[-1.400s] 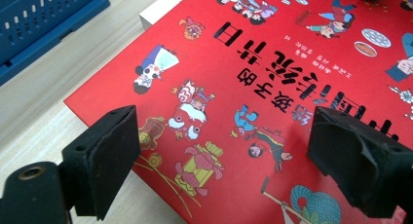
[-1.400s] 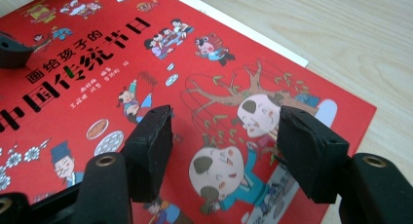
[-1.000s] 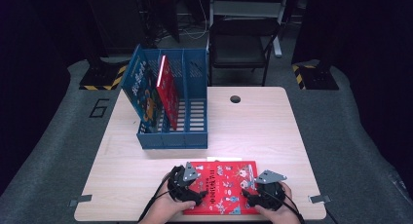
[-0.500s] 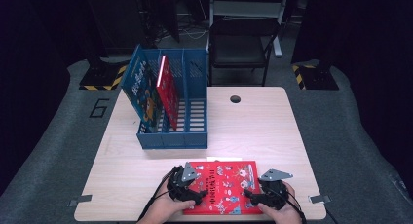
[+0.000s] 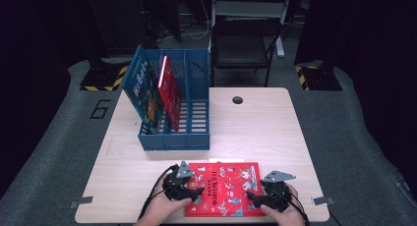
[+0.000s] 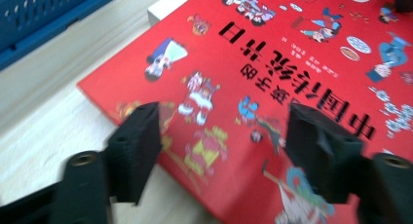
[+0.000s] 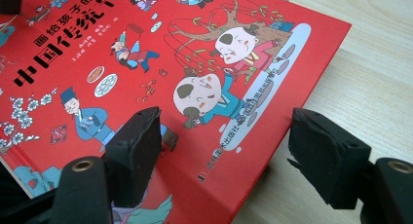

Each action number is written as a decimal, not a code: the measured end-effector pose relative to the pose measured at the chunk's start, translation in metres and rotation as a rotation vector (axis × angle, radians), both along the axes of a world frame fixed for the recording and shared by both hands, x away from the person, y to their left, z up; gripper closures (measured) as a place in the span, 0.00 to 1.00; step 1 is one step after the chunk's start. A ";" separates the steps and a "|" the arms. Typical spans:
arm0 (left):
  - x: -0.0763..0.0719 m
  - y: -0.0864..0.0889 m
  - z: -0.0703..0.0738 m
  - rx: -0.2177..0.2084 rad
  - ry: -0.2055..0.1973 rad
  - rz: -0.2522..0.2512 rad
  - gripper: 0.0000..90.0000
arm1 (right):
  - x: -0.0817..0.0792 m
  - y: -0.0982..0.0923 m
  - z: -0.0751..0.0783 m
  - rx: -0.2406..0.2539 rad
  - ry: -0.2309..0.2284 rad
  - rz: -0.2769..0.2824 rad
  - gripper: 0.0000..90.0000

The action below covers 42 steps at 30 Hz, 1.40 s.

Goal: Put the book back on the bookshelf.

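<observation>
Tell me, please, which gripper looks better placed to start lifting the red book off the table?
Probably the left gripper: its jaws have just been closing astride the red book's left edge, one over the cover, one over the table. The right gripper also straddles its edge, jaws wide open.

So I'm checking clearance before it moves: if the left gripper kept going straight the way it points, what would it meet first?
Most likely the red picture book: the left gripper looks along its cover with open jaws, which have just been closing. Depth is hard to judge.

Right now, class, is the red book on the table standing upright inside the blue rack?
No, the red book lies flat on the table, in front of the blue rack.
</observation>
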<state>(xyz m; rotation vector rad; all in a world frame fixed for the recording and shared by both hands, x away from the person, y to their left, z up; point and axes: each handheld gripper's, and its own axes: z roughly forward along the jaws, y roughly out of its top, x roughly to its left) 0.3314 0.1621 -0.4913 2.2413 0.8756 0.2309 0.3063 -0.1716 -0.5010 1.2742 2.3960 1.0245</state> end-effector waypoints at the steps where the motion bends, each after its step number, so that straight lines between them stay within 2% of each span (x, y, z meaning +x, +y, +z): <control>1: 0.000 0.003 0.000 -0.007 0.014 0.009 0.38 | 0.000 0.000 0.000 -0.002 -0.001 0.002 0.31; 6: -0.001 0.018 -0.001 -0.018 0.051 0.032 0.35 | 0.001 0.000 0.000 -0.004 0.005 0.004 0.30; 10: 0.000 0.019 -0.008 -0.029 0.106 0.030 0.32 | 0.001 0.001 0.000 -0.004 0.001 0.004 0.30; 12: -0.001 0.018 -0.010 -0.037 0.116 0.032 0.31 | 0.002 0.001 0.001 -0.006 0.004 0.006 0.29; 17: -0.001 0.017 -0.013 -0.052 0.101 0.015 0.28 | 0.003 0.002 0.001 -0.010 0.005 0.008 0.28; 19: -0.002 0.016 -0.016 -0.079 0.114 0.018 0.26 | 0.003 0.003 0.001 -0.008 0.007 0.004 0.28; 23: -0.003 0.014 -0.018 -0.094 0.120 -0.002 0.25 | 0.004 0.003 0.001 -0.016 0.006 0.009 0.28; 25: -0.004 0.011 -0.018 -0.084 0.119 0.004 0.24 | 0.003 0.004 0.001 -0.018 -0.006 0.008 0.27; 30: -0.004 0.012 -0.017 -0.098 0.132 0.026 0.26 | 0.004 0.004 0.001 -0.028 -0.021 0.019 0.28; 32: -0.004 0.012 -0.017 -0.101 0.133 0.033 0.29 | 0.004 0.003 0.002 -0.020 -0.004 0.005 0.30; 35: -0.005 0.011 -0.015 -0.076 0.123 0.027 0.29 | 0.005 0.003 0.002 -0.014 0.007 -0.001 0.31; 37: -0.006 0.011 -0.016 -0.092 0.133 0.037 0.29 | 0.006 0.002 0.002 -0.019 0.013 0.001 0.31; 40: -0.006 0.012 -0.016 -0.092 0.130 0.036 0.29 | 0.007 0.001 0.002 -0.010 0.014 0.007 0.31; 42: -0.006 0.012 -0.016 -0.093 0.134 0.034 0.29 | 0.007 -0.001 0.002 0.001 0.033 -0.002 0.31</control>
